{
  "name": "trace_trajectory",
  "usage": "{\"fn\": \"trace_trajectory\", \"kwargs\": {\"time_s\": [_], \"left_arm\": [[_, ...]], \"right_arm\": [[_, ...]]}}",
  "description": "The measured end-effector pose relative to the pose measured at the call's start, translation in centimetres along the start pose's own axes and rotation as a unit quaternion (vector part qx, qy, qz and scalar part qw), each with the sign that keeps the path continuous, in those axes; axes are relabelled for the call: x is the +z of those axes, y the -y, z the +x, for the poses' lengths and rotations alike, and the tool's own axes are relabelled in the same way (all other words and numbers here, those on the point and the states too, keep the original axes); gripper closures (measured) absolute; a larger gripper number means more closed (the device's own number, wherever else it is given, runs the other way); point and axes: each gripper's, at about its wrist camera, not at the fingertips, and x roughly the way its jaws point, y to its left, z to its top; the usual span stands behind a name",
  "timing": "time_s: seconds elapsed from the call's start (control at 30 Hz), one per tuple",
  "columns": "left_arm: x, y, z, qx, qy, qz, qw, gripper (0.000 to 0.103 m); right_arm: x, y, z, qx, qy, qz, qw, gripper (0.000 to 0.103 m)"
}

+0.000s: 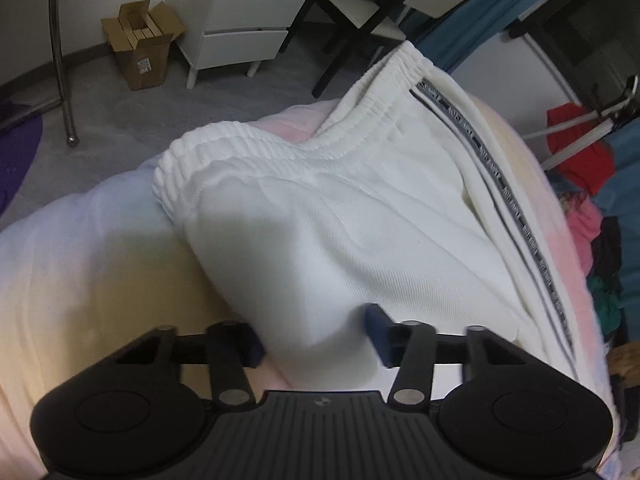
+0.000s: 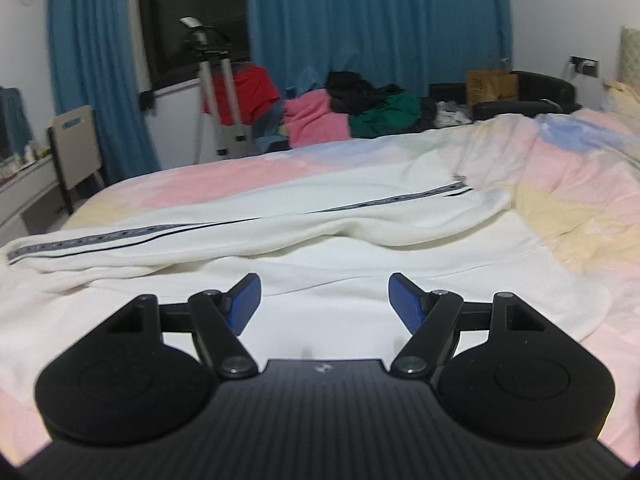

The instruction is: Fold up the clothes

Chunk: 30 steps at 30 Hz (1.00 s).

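White track pants [image 1: 360,216] with a grey lettered side stripe lie on the pastel bed cover [image 1: 80,260]. The elastic waistband [image 1: 248,148] is at the far end near the bed's edge. My left gripper [image 1: 316,338] is open, its blue pads on either side of a raised fold of the white fabric. In the right wrist view the pants [image 2: 320,224] stretch across the bed, folded lengthwise with the stripe on top. My right gripper [image 2: 324,300] is open and empty, low over the near white fabric.
Beyond the bed's edge are a cardboard box [image 1: 140,44], a white drawer unit [image 1: 248,20] and a chair [image 1: 360,4]. A pile of pink, green, black and red clothes [image 2: 352,108] lies past the bed, before blue curtains [image 2: 360,20]. A tripod [image 2: 216,80] stands there.
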Motion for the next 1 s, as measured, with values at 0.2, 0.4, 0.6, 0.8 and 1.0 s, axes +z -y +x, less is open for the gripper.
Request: {"fn": "trace_trajectory", "kwargs": {"time_s": [0.2, 0.4, 0.6, 0.8, 1.0], "left_arm": [[0.2, -1.9, -0.1, -0.058, -0.015, -0.041, 0.9974, 0.073], [-0.1, -2.0, 0.5, -0.085, -0.062, -0.049, 0.9932, 0.043], [-1.3, -1.3, 1.2, -0.099, -0.088, -0.054, 0.9897, 0.034], [-0.6, -1.8, 2.7, -0.112, -0.079, -0.095, 0.9860, 0.043], [0.9, -3.5, 2.6, -0.122, -0.025, -0.152, 0.9804, 0.061]], "right_arm": [[1.6, 8.9, 1.4, -0.100, -0.008, 0.172, 0.980, 0.031], [-0.7, 16.0, 2.3, -0.233, -0.046, 0.281, 0.930, 0.031], [-2.8, 17.9, 3.9, -0.234, -0.098, 0.365, 0.896, 0.031], [-4.1, 19.0, 5.9, -0.201, -0.115, 0.442, 0.866, 0.029], [-3.7, 19.8, 6.4, -0.192, -0.065, 0.476, 0.856, 0.050]]}}
